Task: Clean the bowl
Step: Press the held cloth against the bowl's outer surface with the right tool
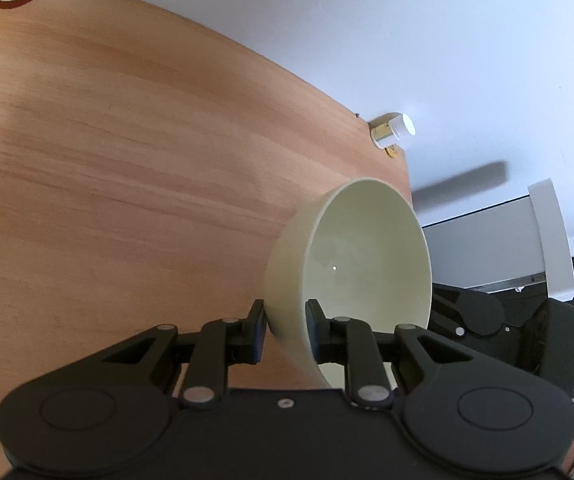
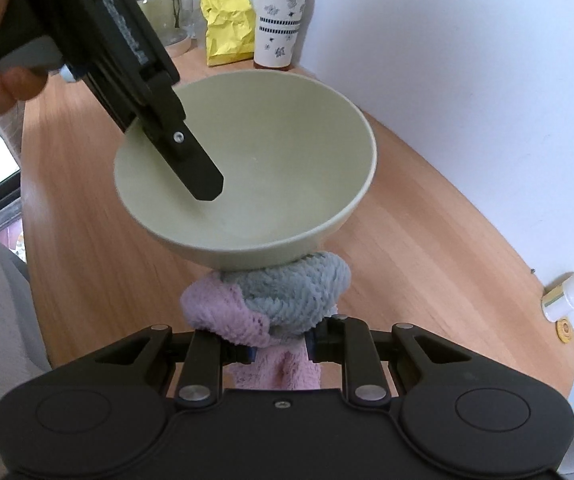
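A pale green bowl (image 1: 363, 264) is held off the wooden table (image 1: 127, 160). My left gripper (image 1: 285, 320) is shut on the bowl's rim, one finger inside and one outside. In the right wrist view the bowl (image 2: 271, 168) hangs tilted, with the left gripper's finger (image 2: 197, 168) reaching into it from the upper left. My right gripper (image 2: 279, 344) is shut on a bunched pink and grey cloth (image 2: 275, 300). The cloth touches the bowl's underside.
A patterned cup with a red lid (image 2: 281, 20), a yellow bag (image 2: 227, 16) and a glass jar (image 2: 165, 4) stand at the table's far end. A small white-capped bottle (image 2: 565, 296) lies by the table's edge near the white wall (image 2: 467, 80).
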Available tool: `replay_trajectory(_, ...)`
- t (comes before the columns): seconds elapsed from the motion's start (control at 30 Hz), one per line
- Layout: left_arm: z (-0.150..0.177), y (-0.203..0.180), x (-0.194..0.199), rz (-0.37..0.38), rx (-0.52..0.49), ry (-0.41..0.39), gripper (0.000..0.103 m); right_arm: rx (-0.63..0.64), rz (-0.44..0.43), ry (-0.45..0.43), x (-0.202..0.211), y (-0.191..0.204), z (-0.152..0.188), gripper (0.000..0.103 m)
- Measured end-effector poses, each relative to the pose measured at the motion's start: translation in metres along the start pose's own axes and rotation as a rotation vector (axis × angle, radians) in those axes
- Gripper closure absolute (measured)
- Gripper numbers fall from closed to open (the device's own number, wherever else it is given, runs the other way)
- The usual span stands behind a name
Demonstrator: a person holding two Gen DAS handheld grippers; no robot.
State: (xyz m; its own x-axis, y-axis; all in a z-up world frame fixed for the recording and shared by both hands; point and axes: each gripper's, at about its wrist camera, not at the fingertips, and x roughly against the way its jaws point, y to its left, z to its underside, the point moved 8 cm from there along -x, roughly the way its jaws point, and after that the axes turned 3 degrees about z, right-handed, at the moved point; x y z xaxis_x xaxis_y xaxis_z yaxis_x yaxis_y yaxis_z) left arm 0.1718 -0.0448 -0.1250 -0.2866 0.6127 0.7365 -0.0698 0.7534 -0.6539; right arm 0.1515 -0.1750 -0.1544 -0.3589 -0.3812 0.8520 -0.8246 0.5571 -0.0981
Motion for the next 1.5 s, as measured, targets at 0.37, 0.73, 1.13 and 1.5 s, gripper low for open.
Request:
replay_trajectory(0.37,0.000,0.008,0.003,-0.022,-0.015,0.004,0.084,-0.022,0.043,-0.069,0.021,-0.017,-0.009,0.079)
replay_trajectory(0.73,0.001,0.007,-0.001,0.002,-0.028,0.039,0.084,0.162,0.037,-0.062,0.009,-0.012,-0.017,0.079)
replay_trajectory(1.13,0.005,0.018,-0.009,-0.013,0.000,0.065,0.086,0.219,-0.012,-0.057,-0.009,0.002,-0.006,0.079)
replay_trajectory(1.5,0.002,0.012,-0.018,-0.009,-0.046,0.080,0.086,0.330,0.029,-0.112,0.017,-0.016,-0.019,0.079)
